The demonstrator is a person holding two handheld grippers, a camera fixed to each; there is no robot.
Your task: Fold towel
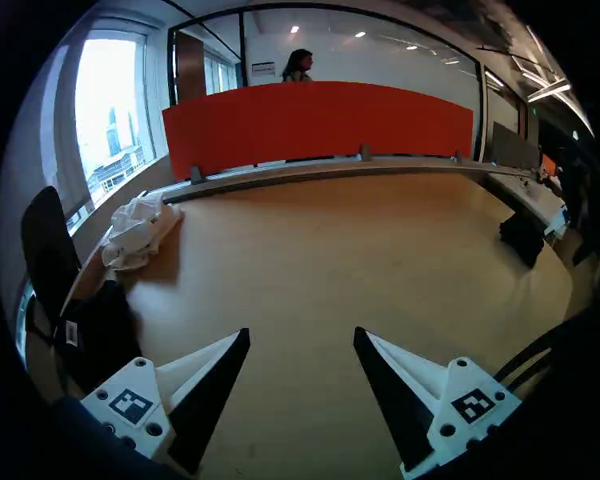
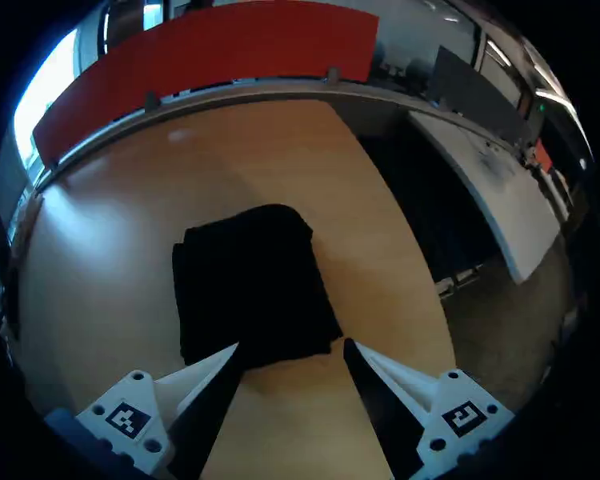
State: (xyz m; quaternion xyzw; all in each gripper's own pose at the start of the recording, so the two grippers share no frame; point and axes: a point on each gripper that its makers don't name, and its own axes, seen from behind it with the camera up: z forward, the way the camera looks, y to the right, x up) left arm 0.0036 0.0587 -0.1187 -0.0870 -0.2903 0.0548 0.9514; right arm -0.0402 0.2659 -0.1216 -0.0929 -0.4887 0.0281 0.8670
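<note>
Wooden worktop, light brown, w/ a red-orange divider panel standing upright along its far edge on small grey feet. Person behind the panel, head and shoulders above it. Big window at left, bright, bldgs outside. Crumpled white cloth heap on the worktop's left edge nr the window. Black chair back just beside that edge; dark bundle w/ a white tag below it. Ceiling lights on.

Right gripper view: same worktop and panel; white desk well apart at right, dark floor btwn them.
</note>
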